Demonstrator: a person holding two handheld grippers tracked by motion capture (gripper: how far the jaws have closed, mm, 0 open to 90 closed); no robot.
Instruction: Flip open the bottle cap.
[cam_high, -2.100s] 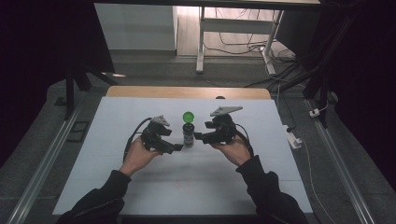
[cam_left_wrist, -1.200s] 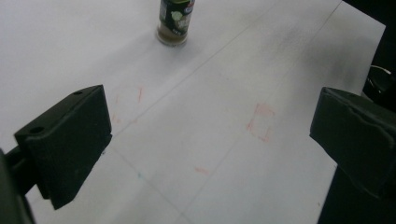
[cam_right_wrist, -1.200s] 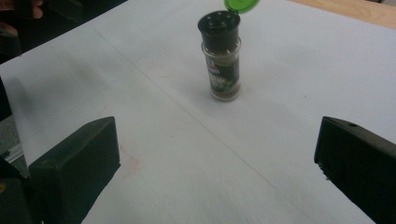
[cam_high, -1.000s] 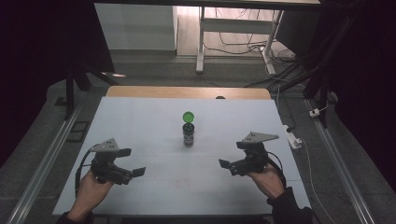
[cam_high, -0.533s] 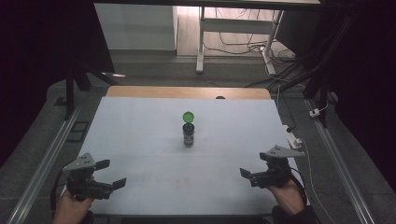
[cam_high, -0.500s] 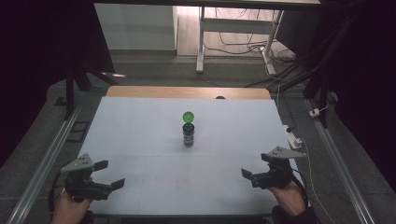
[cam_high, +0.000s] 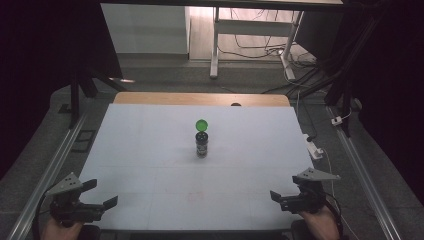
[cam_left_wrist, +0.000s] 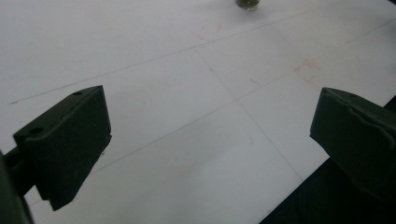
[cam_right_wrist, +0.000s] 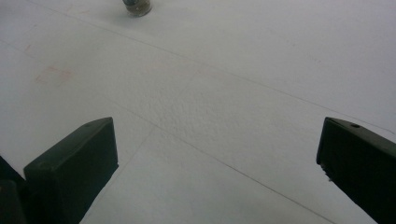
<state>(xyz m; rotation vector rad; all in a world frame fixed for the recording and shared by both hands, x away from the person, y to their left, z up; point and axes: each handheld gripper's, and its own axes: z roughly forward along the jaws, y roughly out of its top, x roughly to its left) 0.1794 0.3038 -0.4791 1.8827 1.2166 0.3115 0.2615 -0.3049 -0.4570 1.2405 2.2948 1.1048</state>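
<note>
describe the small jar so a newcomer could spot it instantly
Start at the white table under the high view. Near its middle, well ahead of both grippers, stands a small dark jar with its green lid flipped up behind it. It is the one thing standing on the sheet.

The high view looks forward and down from above the near edge of the white rectangular table (cam_high: 150, 150), far enough off to take in the whole top and the floor past its far edge. The left gripper view sits low by the near left corner, facing across the white surface (cam_left_wrist: 187, 116) between its own two black jaws. The right gripper view does likewise from the near right corner, and all three share the small dark jar with the raised green lid (cam_high: 201, 141) (cam_left_wrist: 247, 4) (cam_right_wrist: 137, 6) at the table's middle.
</note>
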